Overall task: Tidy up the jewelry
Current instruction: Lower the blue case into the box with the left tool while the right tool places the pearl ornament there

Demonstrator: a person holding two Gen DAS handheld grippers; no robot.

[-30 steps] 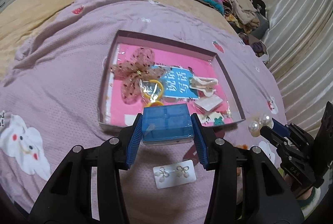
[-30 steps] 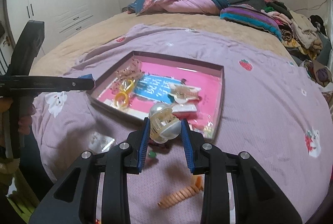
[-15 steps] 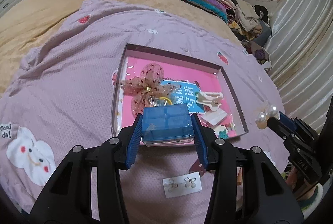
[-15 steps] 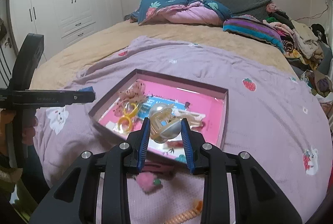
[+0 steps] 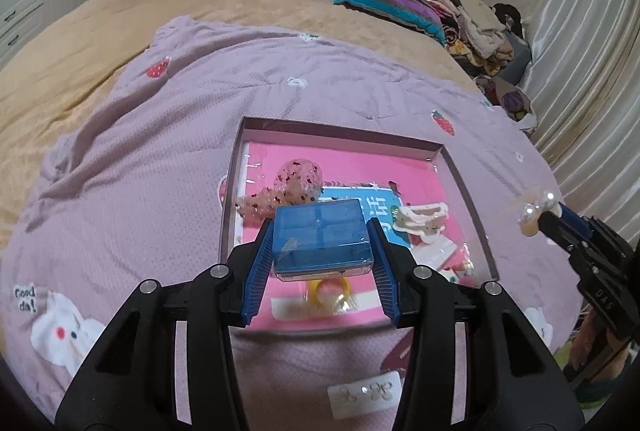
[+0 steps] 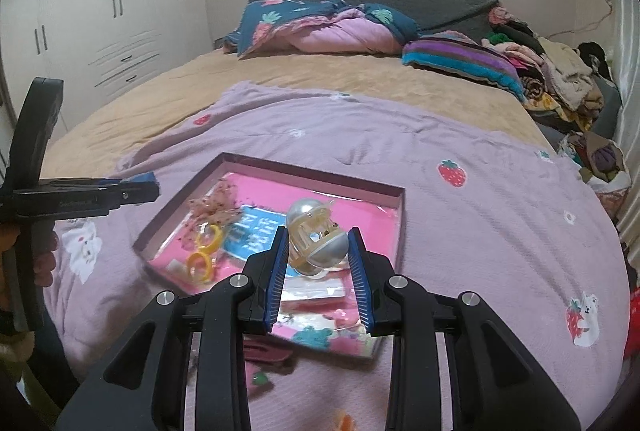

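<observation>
Left gripper (image 5: 322, 251) jaws clamp the blue box (image 5: 321, 238); right gripper (image 6: 318, 263) jaws clamp the pearl clip (image 6: 316, 237); both hover over the tray (image 5: 340, 137); lower each toward bare floor at 12 o'clock before releasing.

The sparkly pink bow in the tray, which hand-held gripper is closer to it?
Left. The left hand-held gripper, holding a blue box, sits just before the bow. The right hand-held gripper hangs beyond the tray edge.
</observation>
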